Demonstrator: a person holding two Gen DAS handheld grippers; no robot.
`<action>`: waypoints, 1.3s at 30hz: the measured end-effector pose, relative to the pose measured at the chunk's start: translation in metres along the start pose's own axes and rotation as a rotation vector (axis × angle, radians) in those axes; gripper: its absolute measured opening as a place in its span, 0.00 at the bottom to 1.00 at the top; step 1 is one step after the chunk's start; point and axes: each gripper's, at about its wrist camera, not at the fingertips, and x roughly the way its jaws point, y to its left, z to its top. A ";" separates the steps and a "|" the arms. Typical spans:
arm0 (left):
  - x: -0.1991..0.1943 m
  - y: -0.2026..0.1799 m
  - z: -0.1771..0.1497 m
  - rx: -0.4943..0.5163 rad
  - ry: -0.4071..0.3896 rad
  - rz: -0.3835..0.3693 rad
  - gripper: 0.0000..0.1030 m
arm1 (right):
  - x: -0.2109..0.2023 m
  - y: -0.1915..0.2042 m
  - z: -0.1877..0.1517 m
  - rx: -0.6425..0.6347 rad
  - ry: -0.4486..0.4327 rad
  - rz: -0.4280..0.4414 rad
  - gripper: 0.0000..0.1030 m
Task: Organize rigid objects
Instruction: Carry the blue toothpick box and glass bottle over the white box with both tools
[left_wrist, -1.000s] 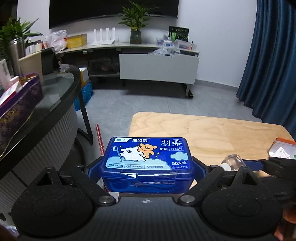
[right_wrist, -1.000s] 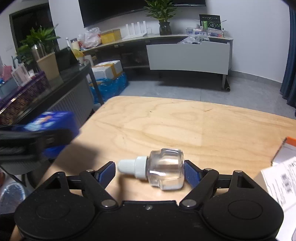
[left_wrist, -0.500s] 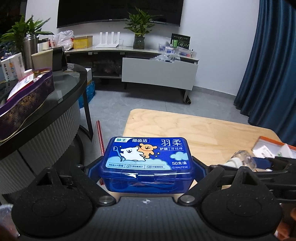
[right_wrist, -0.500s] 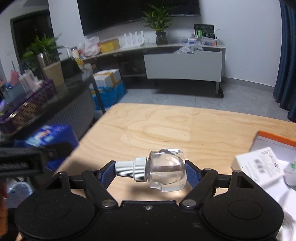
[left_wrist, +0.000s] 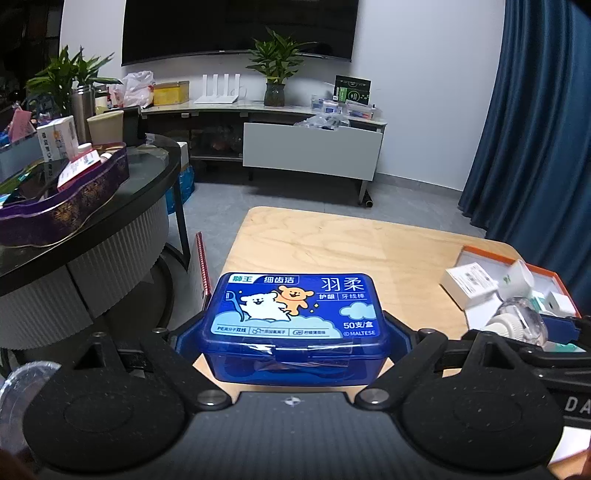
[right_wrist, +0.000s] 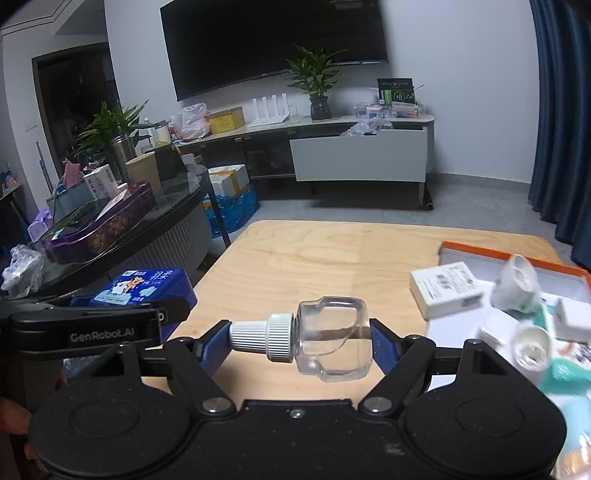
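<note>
Living room, dim light; wood table (left_wrist: 332, 247) in the foreground, dark round counter at left, TV wall and low cabinet behind. Left to right: the left gripper (left_wrist: 295, 332) is clamped on a blue box (left_wrist: 295, 314), a pad on each short end, held in the air over the table's left edge. Box lies flat, lid and label up; its long axis runs across the view, from finger to finger. Next, the right gripper (right_wrist: 301, 339) grips a clear bottle (right_wrist: 332, 339) end to end, one pad on the white cap, the other on the base, carried just above the table. Bottle lies on its side, long axis across the jaws, cap pointing left toward the box. Far right, an orange-rimmed tray (right_wrist: 498, 254) on the table already holds several small white boxes and pots, loosely heaped. Judgement: task is partly done, with some items gathered in the tray and two more in hand and not yet set down. Left to do, likely: bring both to the tray and release them there.
</note>
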 end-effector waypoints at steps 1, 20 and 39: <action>-0.004 -0.001 -0.003 -0.002 -0.004 0.000 0.92 | -0.007 0.000 -0.002 0.003 -0.005 -0.002 0.90; -0.047 -0.030 -0.028 0.026 -0.045 -0.031 0.92 | -0.078 -0.023 -0.030 0.044 -0.123 -0.039 0.90; -0.066 -0.060 -0.040 0.066 -0.061 -0.103 0.92 | -0.114 -0.044 -0.045 0.077 -0.181 -0.089 0.90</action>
